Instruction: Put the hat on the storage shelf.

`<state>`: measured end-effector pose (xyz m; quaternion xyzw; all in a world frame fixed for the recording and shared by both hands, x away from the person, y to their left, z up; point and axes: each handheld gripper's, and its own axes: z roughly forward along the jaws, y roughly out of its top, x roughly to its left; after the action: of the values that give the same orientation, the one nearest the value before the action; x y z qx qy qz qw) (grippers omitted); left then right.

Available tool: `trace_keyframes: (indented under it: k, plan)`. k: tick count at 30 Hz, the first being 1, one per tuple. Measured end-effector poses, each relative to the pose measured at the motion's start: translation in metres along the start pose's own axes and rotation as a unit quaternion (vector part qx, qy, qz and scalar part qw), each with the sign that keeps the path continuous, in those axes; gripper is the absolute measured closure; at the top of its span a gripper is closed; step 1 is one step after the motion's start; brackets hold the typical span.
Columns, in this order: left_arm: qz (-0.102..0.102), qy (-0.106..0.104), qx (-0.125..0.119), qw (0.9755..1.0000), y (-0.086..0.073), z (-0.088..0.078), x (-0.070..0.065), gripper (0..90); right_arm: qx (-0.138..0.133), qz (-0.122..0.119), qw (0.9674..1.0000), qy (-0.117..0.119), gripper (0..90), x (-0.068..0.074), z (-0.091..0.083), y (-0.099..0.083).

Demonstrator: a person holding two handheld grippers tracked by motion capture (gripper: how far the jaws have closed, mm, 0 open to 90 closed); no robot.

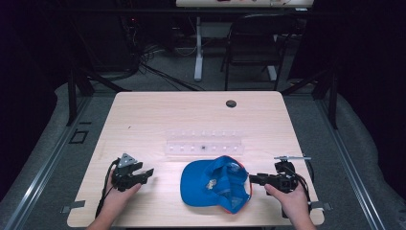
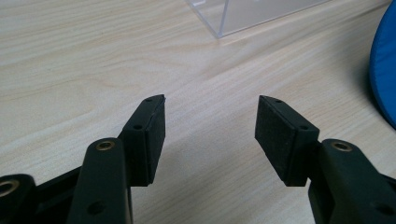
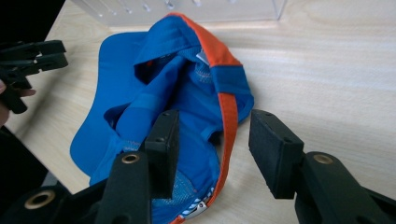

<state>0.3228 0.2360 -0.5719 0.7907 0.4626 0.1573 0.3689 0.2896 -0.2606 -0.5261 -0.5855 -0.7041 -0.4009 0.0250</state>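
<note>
While resting near the front edge: blue cap point(image 1: 215, 184), upside down.
Left gripper point(image 1: 143, 175): jaws wide, nothing between.
Right gripper point(image 1: 252, 178): jaws wide, straddling the cap's orange rim point(image 3: 227, 107).

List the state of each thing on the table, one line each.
blue cap: upside down, crumpled, orange rim showing.
clear rack: lying flat behind the cap, apart from it.
left gripper: jaws open, nothing between them, over bare table.
right gripper: jaws open, straddling the cap's orange edge, not pressing it.

No readable text anywhere — cap included
</note>
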Motion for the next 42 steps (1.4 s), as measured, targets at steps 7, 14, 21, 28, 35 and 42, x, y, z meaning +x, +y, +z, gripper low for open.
trace_keyframes:
  k: [7, 14, 21, 28, 35, 42]
  plan:
    - [0.0, 0.0, 0.0, 1.0, 0.0, 0.001, 0.0, 43.2, 0.02, 0.013, 0.9994, 0.024, 53.5, -0.012, 0.012, -0.007]
    - [0.0, 0.001, 0.0, 1.0, 0.0, 0.001, 0.0, 43.2, 0.035, 0.032, 0.9977, 0.048, 56.2, -0.021, 0.025, -0.011]
    - [0.0, 0.0, 0.0, 1.0, 0.0, 0.0, 0.0, 43.2, 0.053, 0.034, 0.9957, 0.068, 56.7, -0.022, 0.035, -0.008]
    - [0.001, 0.0, -0.001, 1.0, 0.0, 0.0, 0.0, 43.2, 0.059, 0.042, 0.9932, 0.092, 60.2, -0.017, 0.036, -0.007]
    - [0.001, 0.0, 0.0, 1.0, 0.0, 0.0, 0.0, 43.2, 0.067, 0.047, 0.99, 0.114, 68.4, -0.012, 0.031, -0.001]
    - [0.001, -0.001, 0.0, 1.0, 0.0, 0.0, 0.0, 43.2, 0.076, 0.047, 0.9873, 0.131, 76.0, -0.011, 0.03, 0.003]
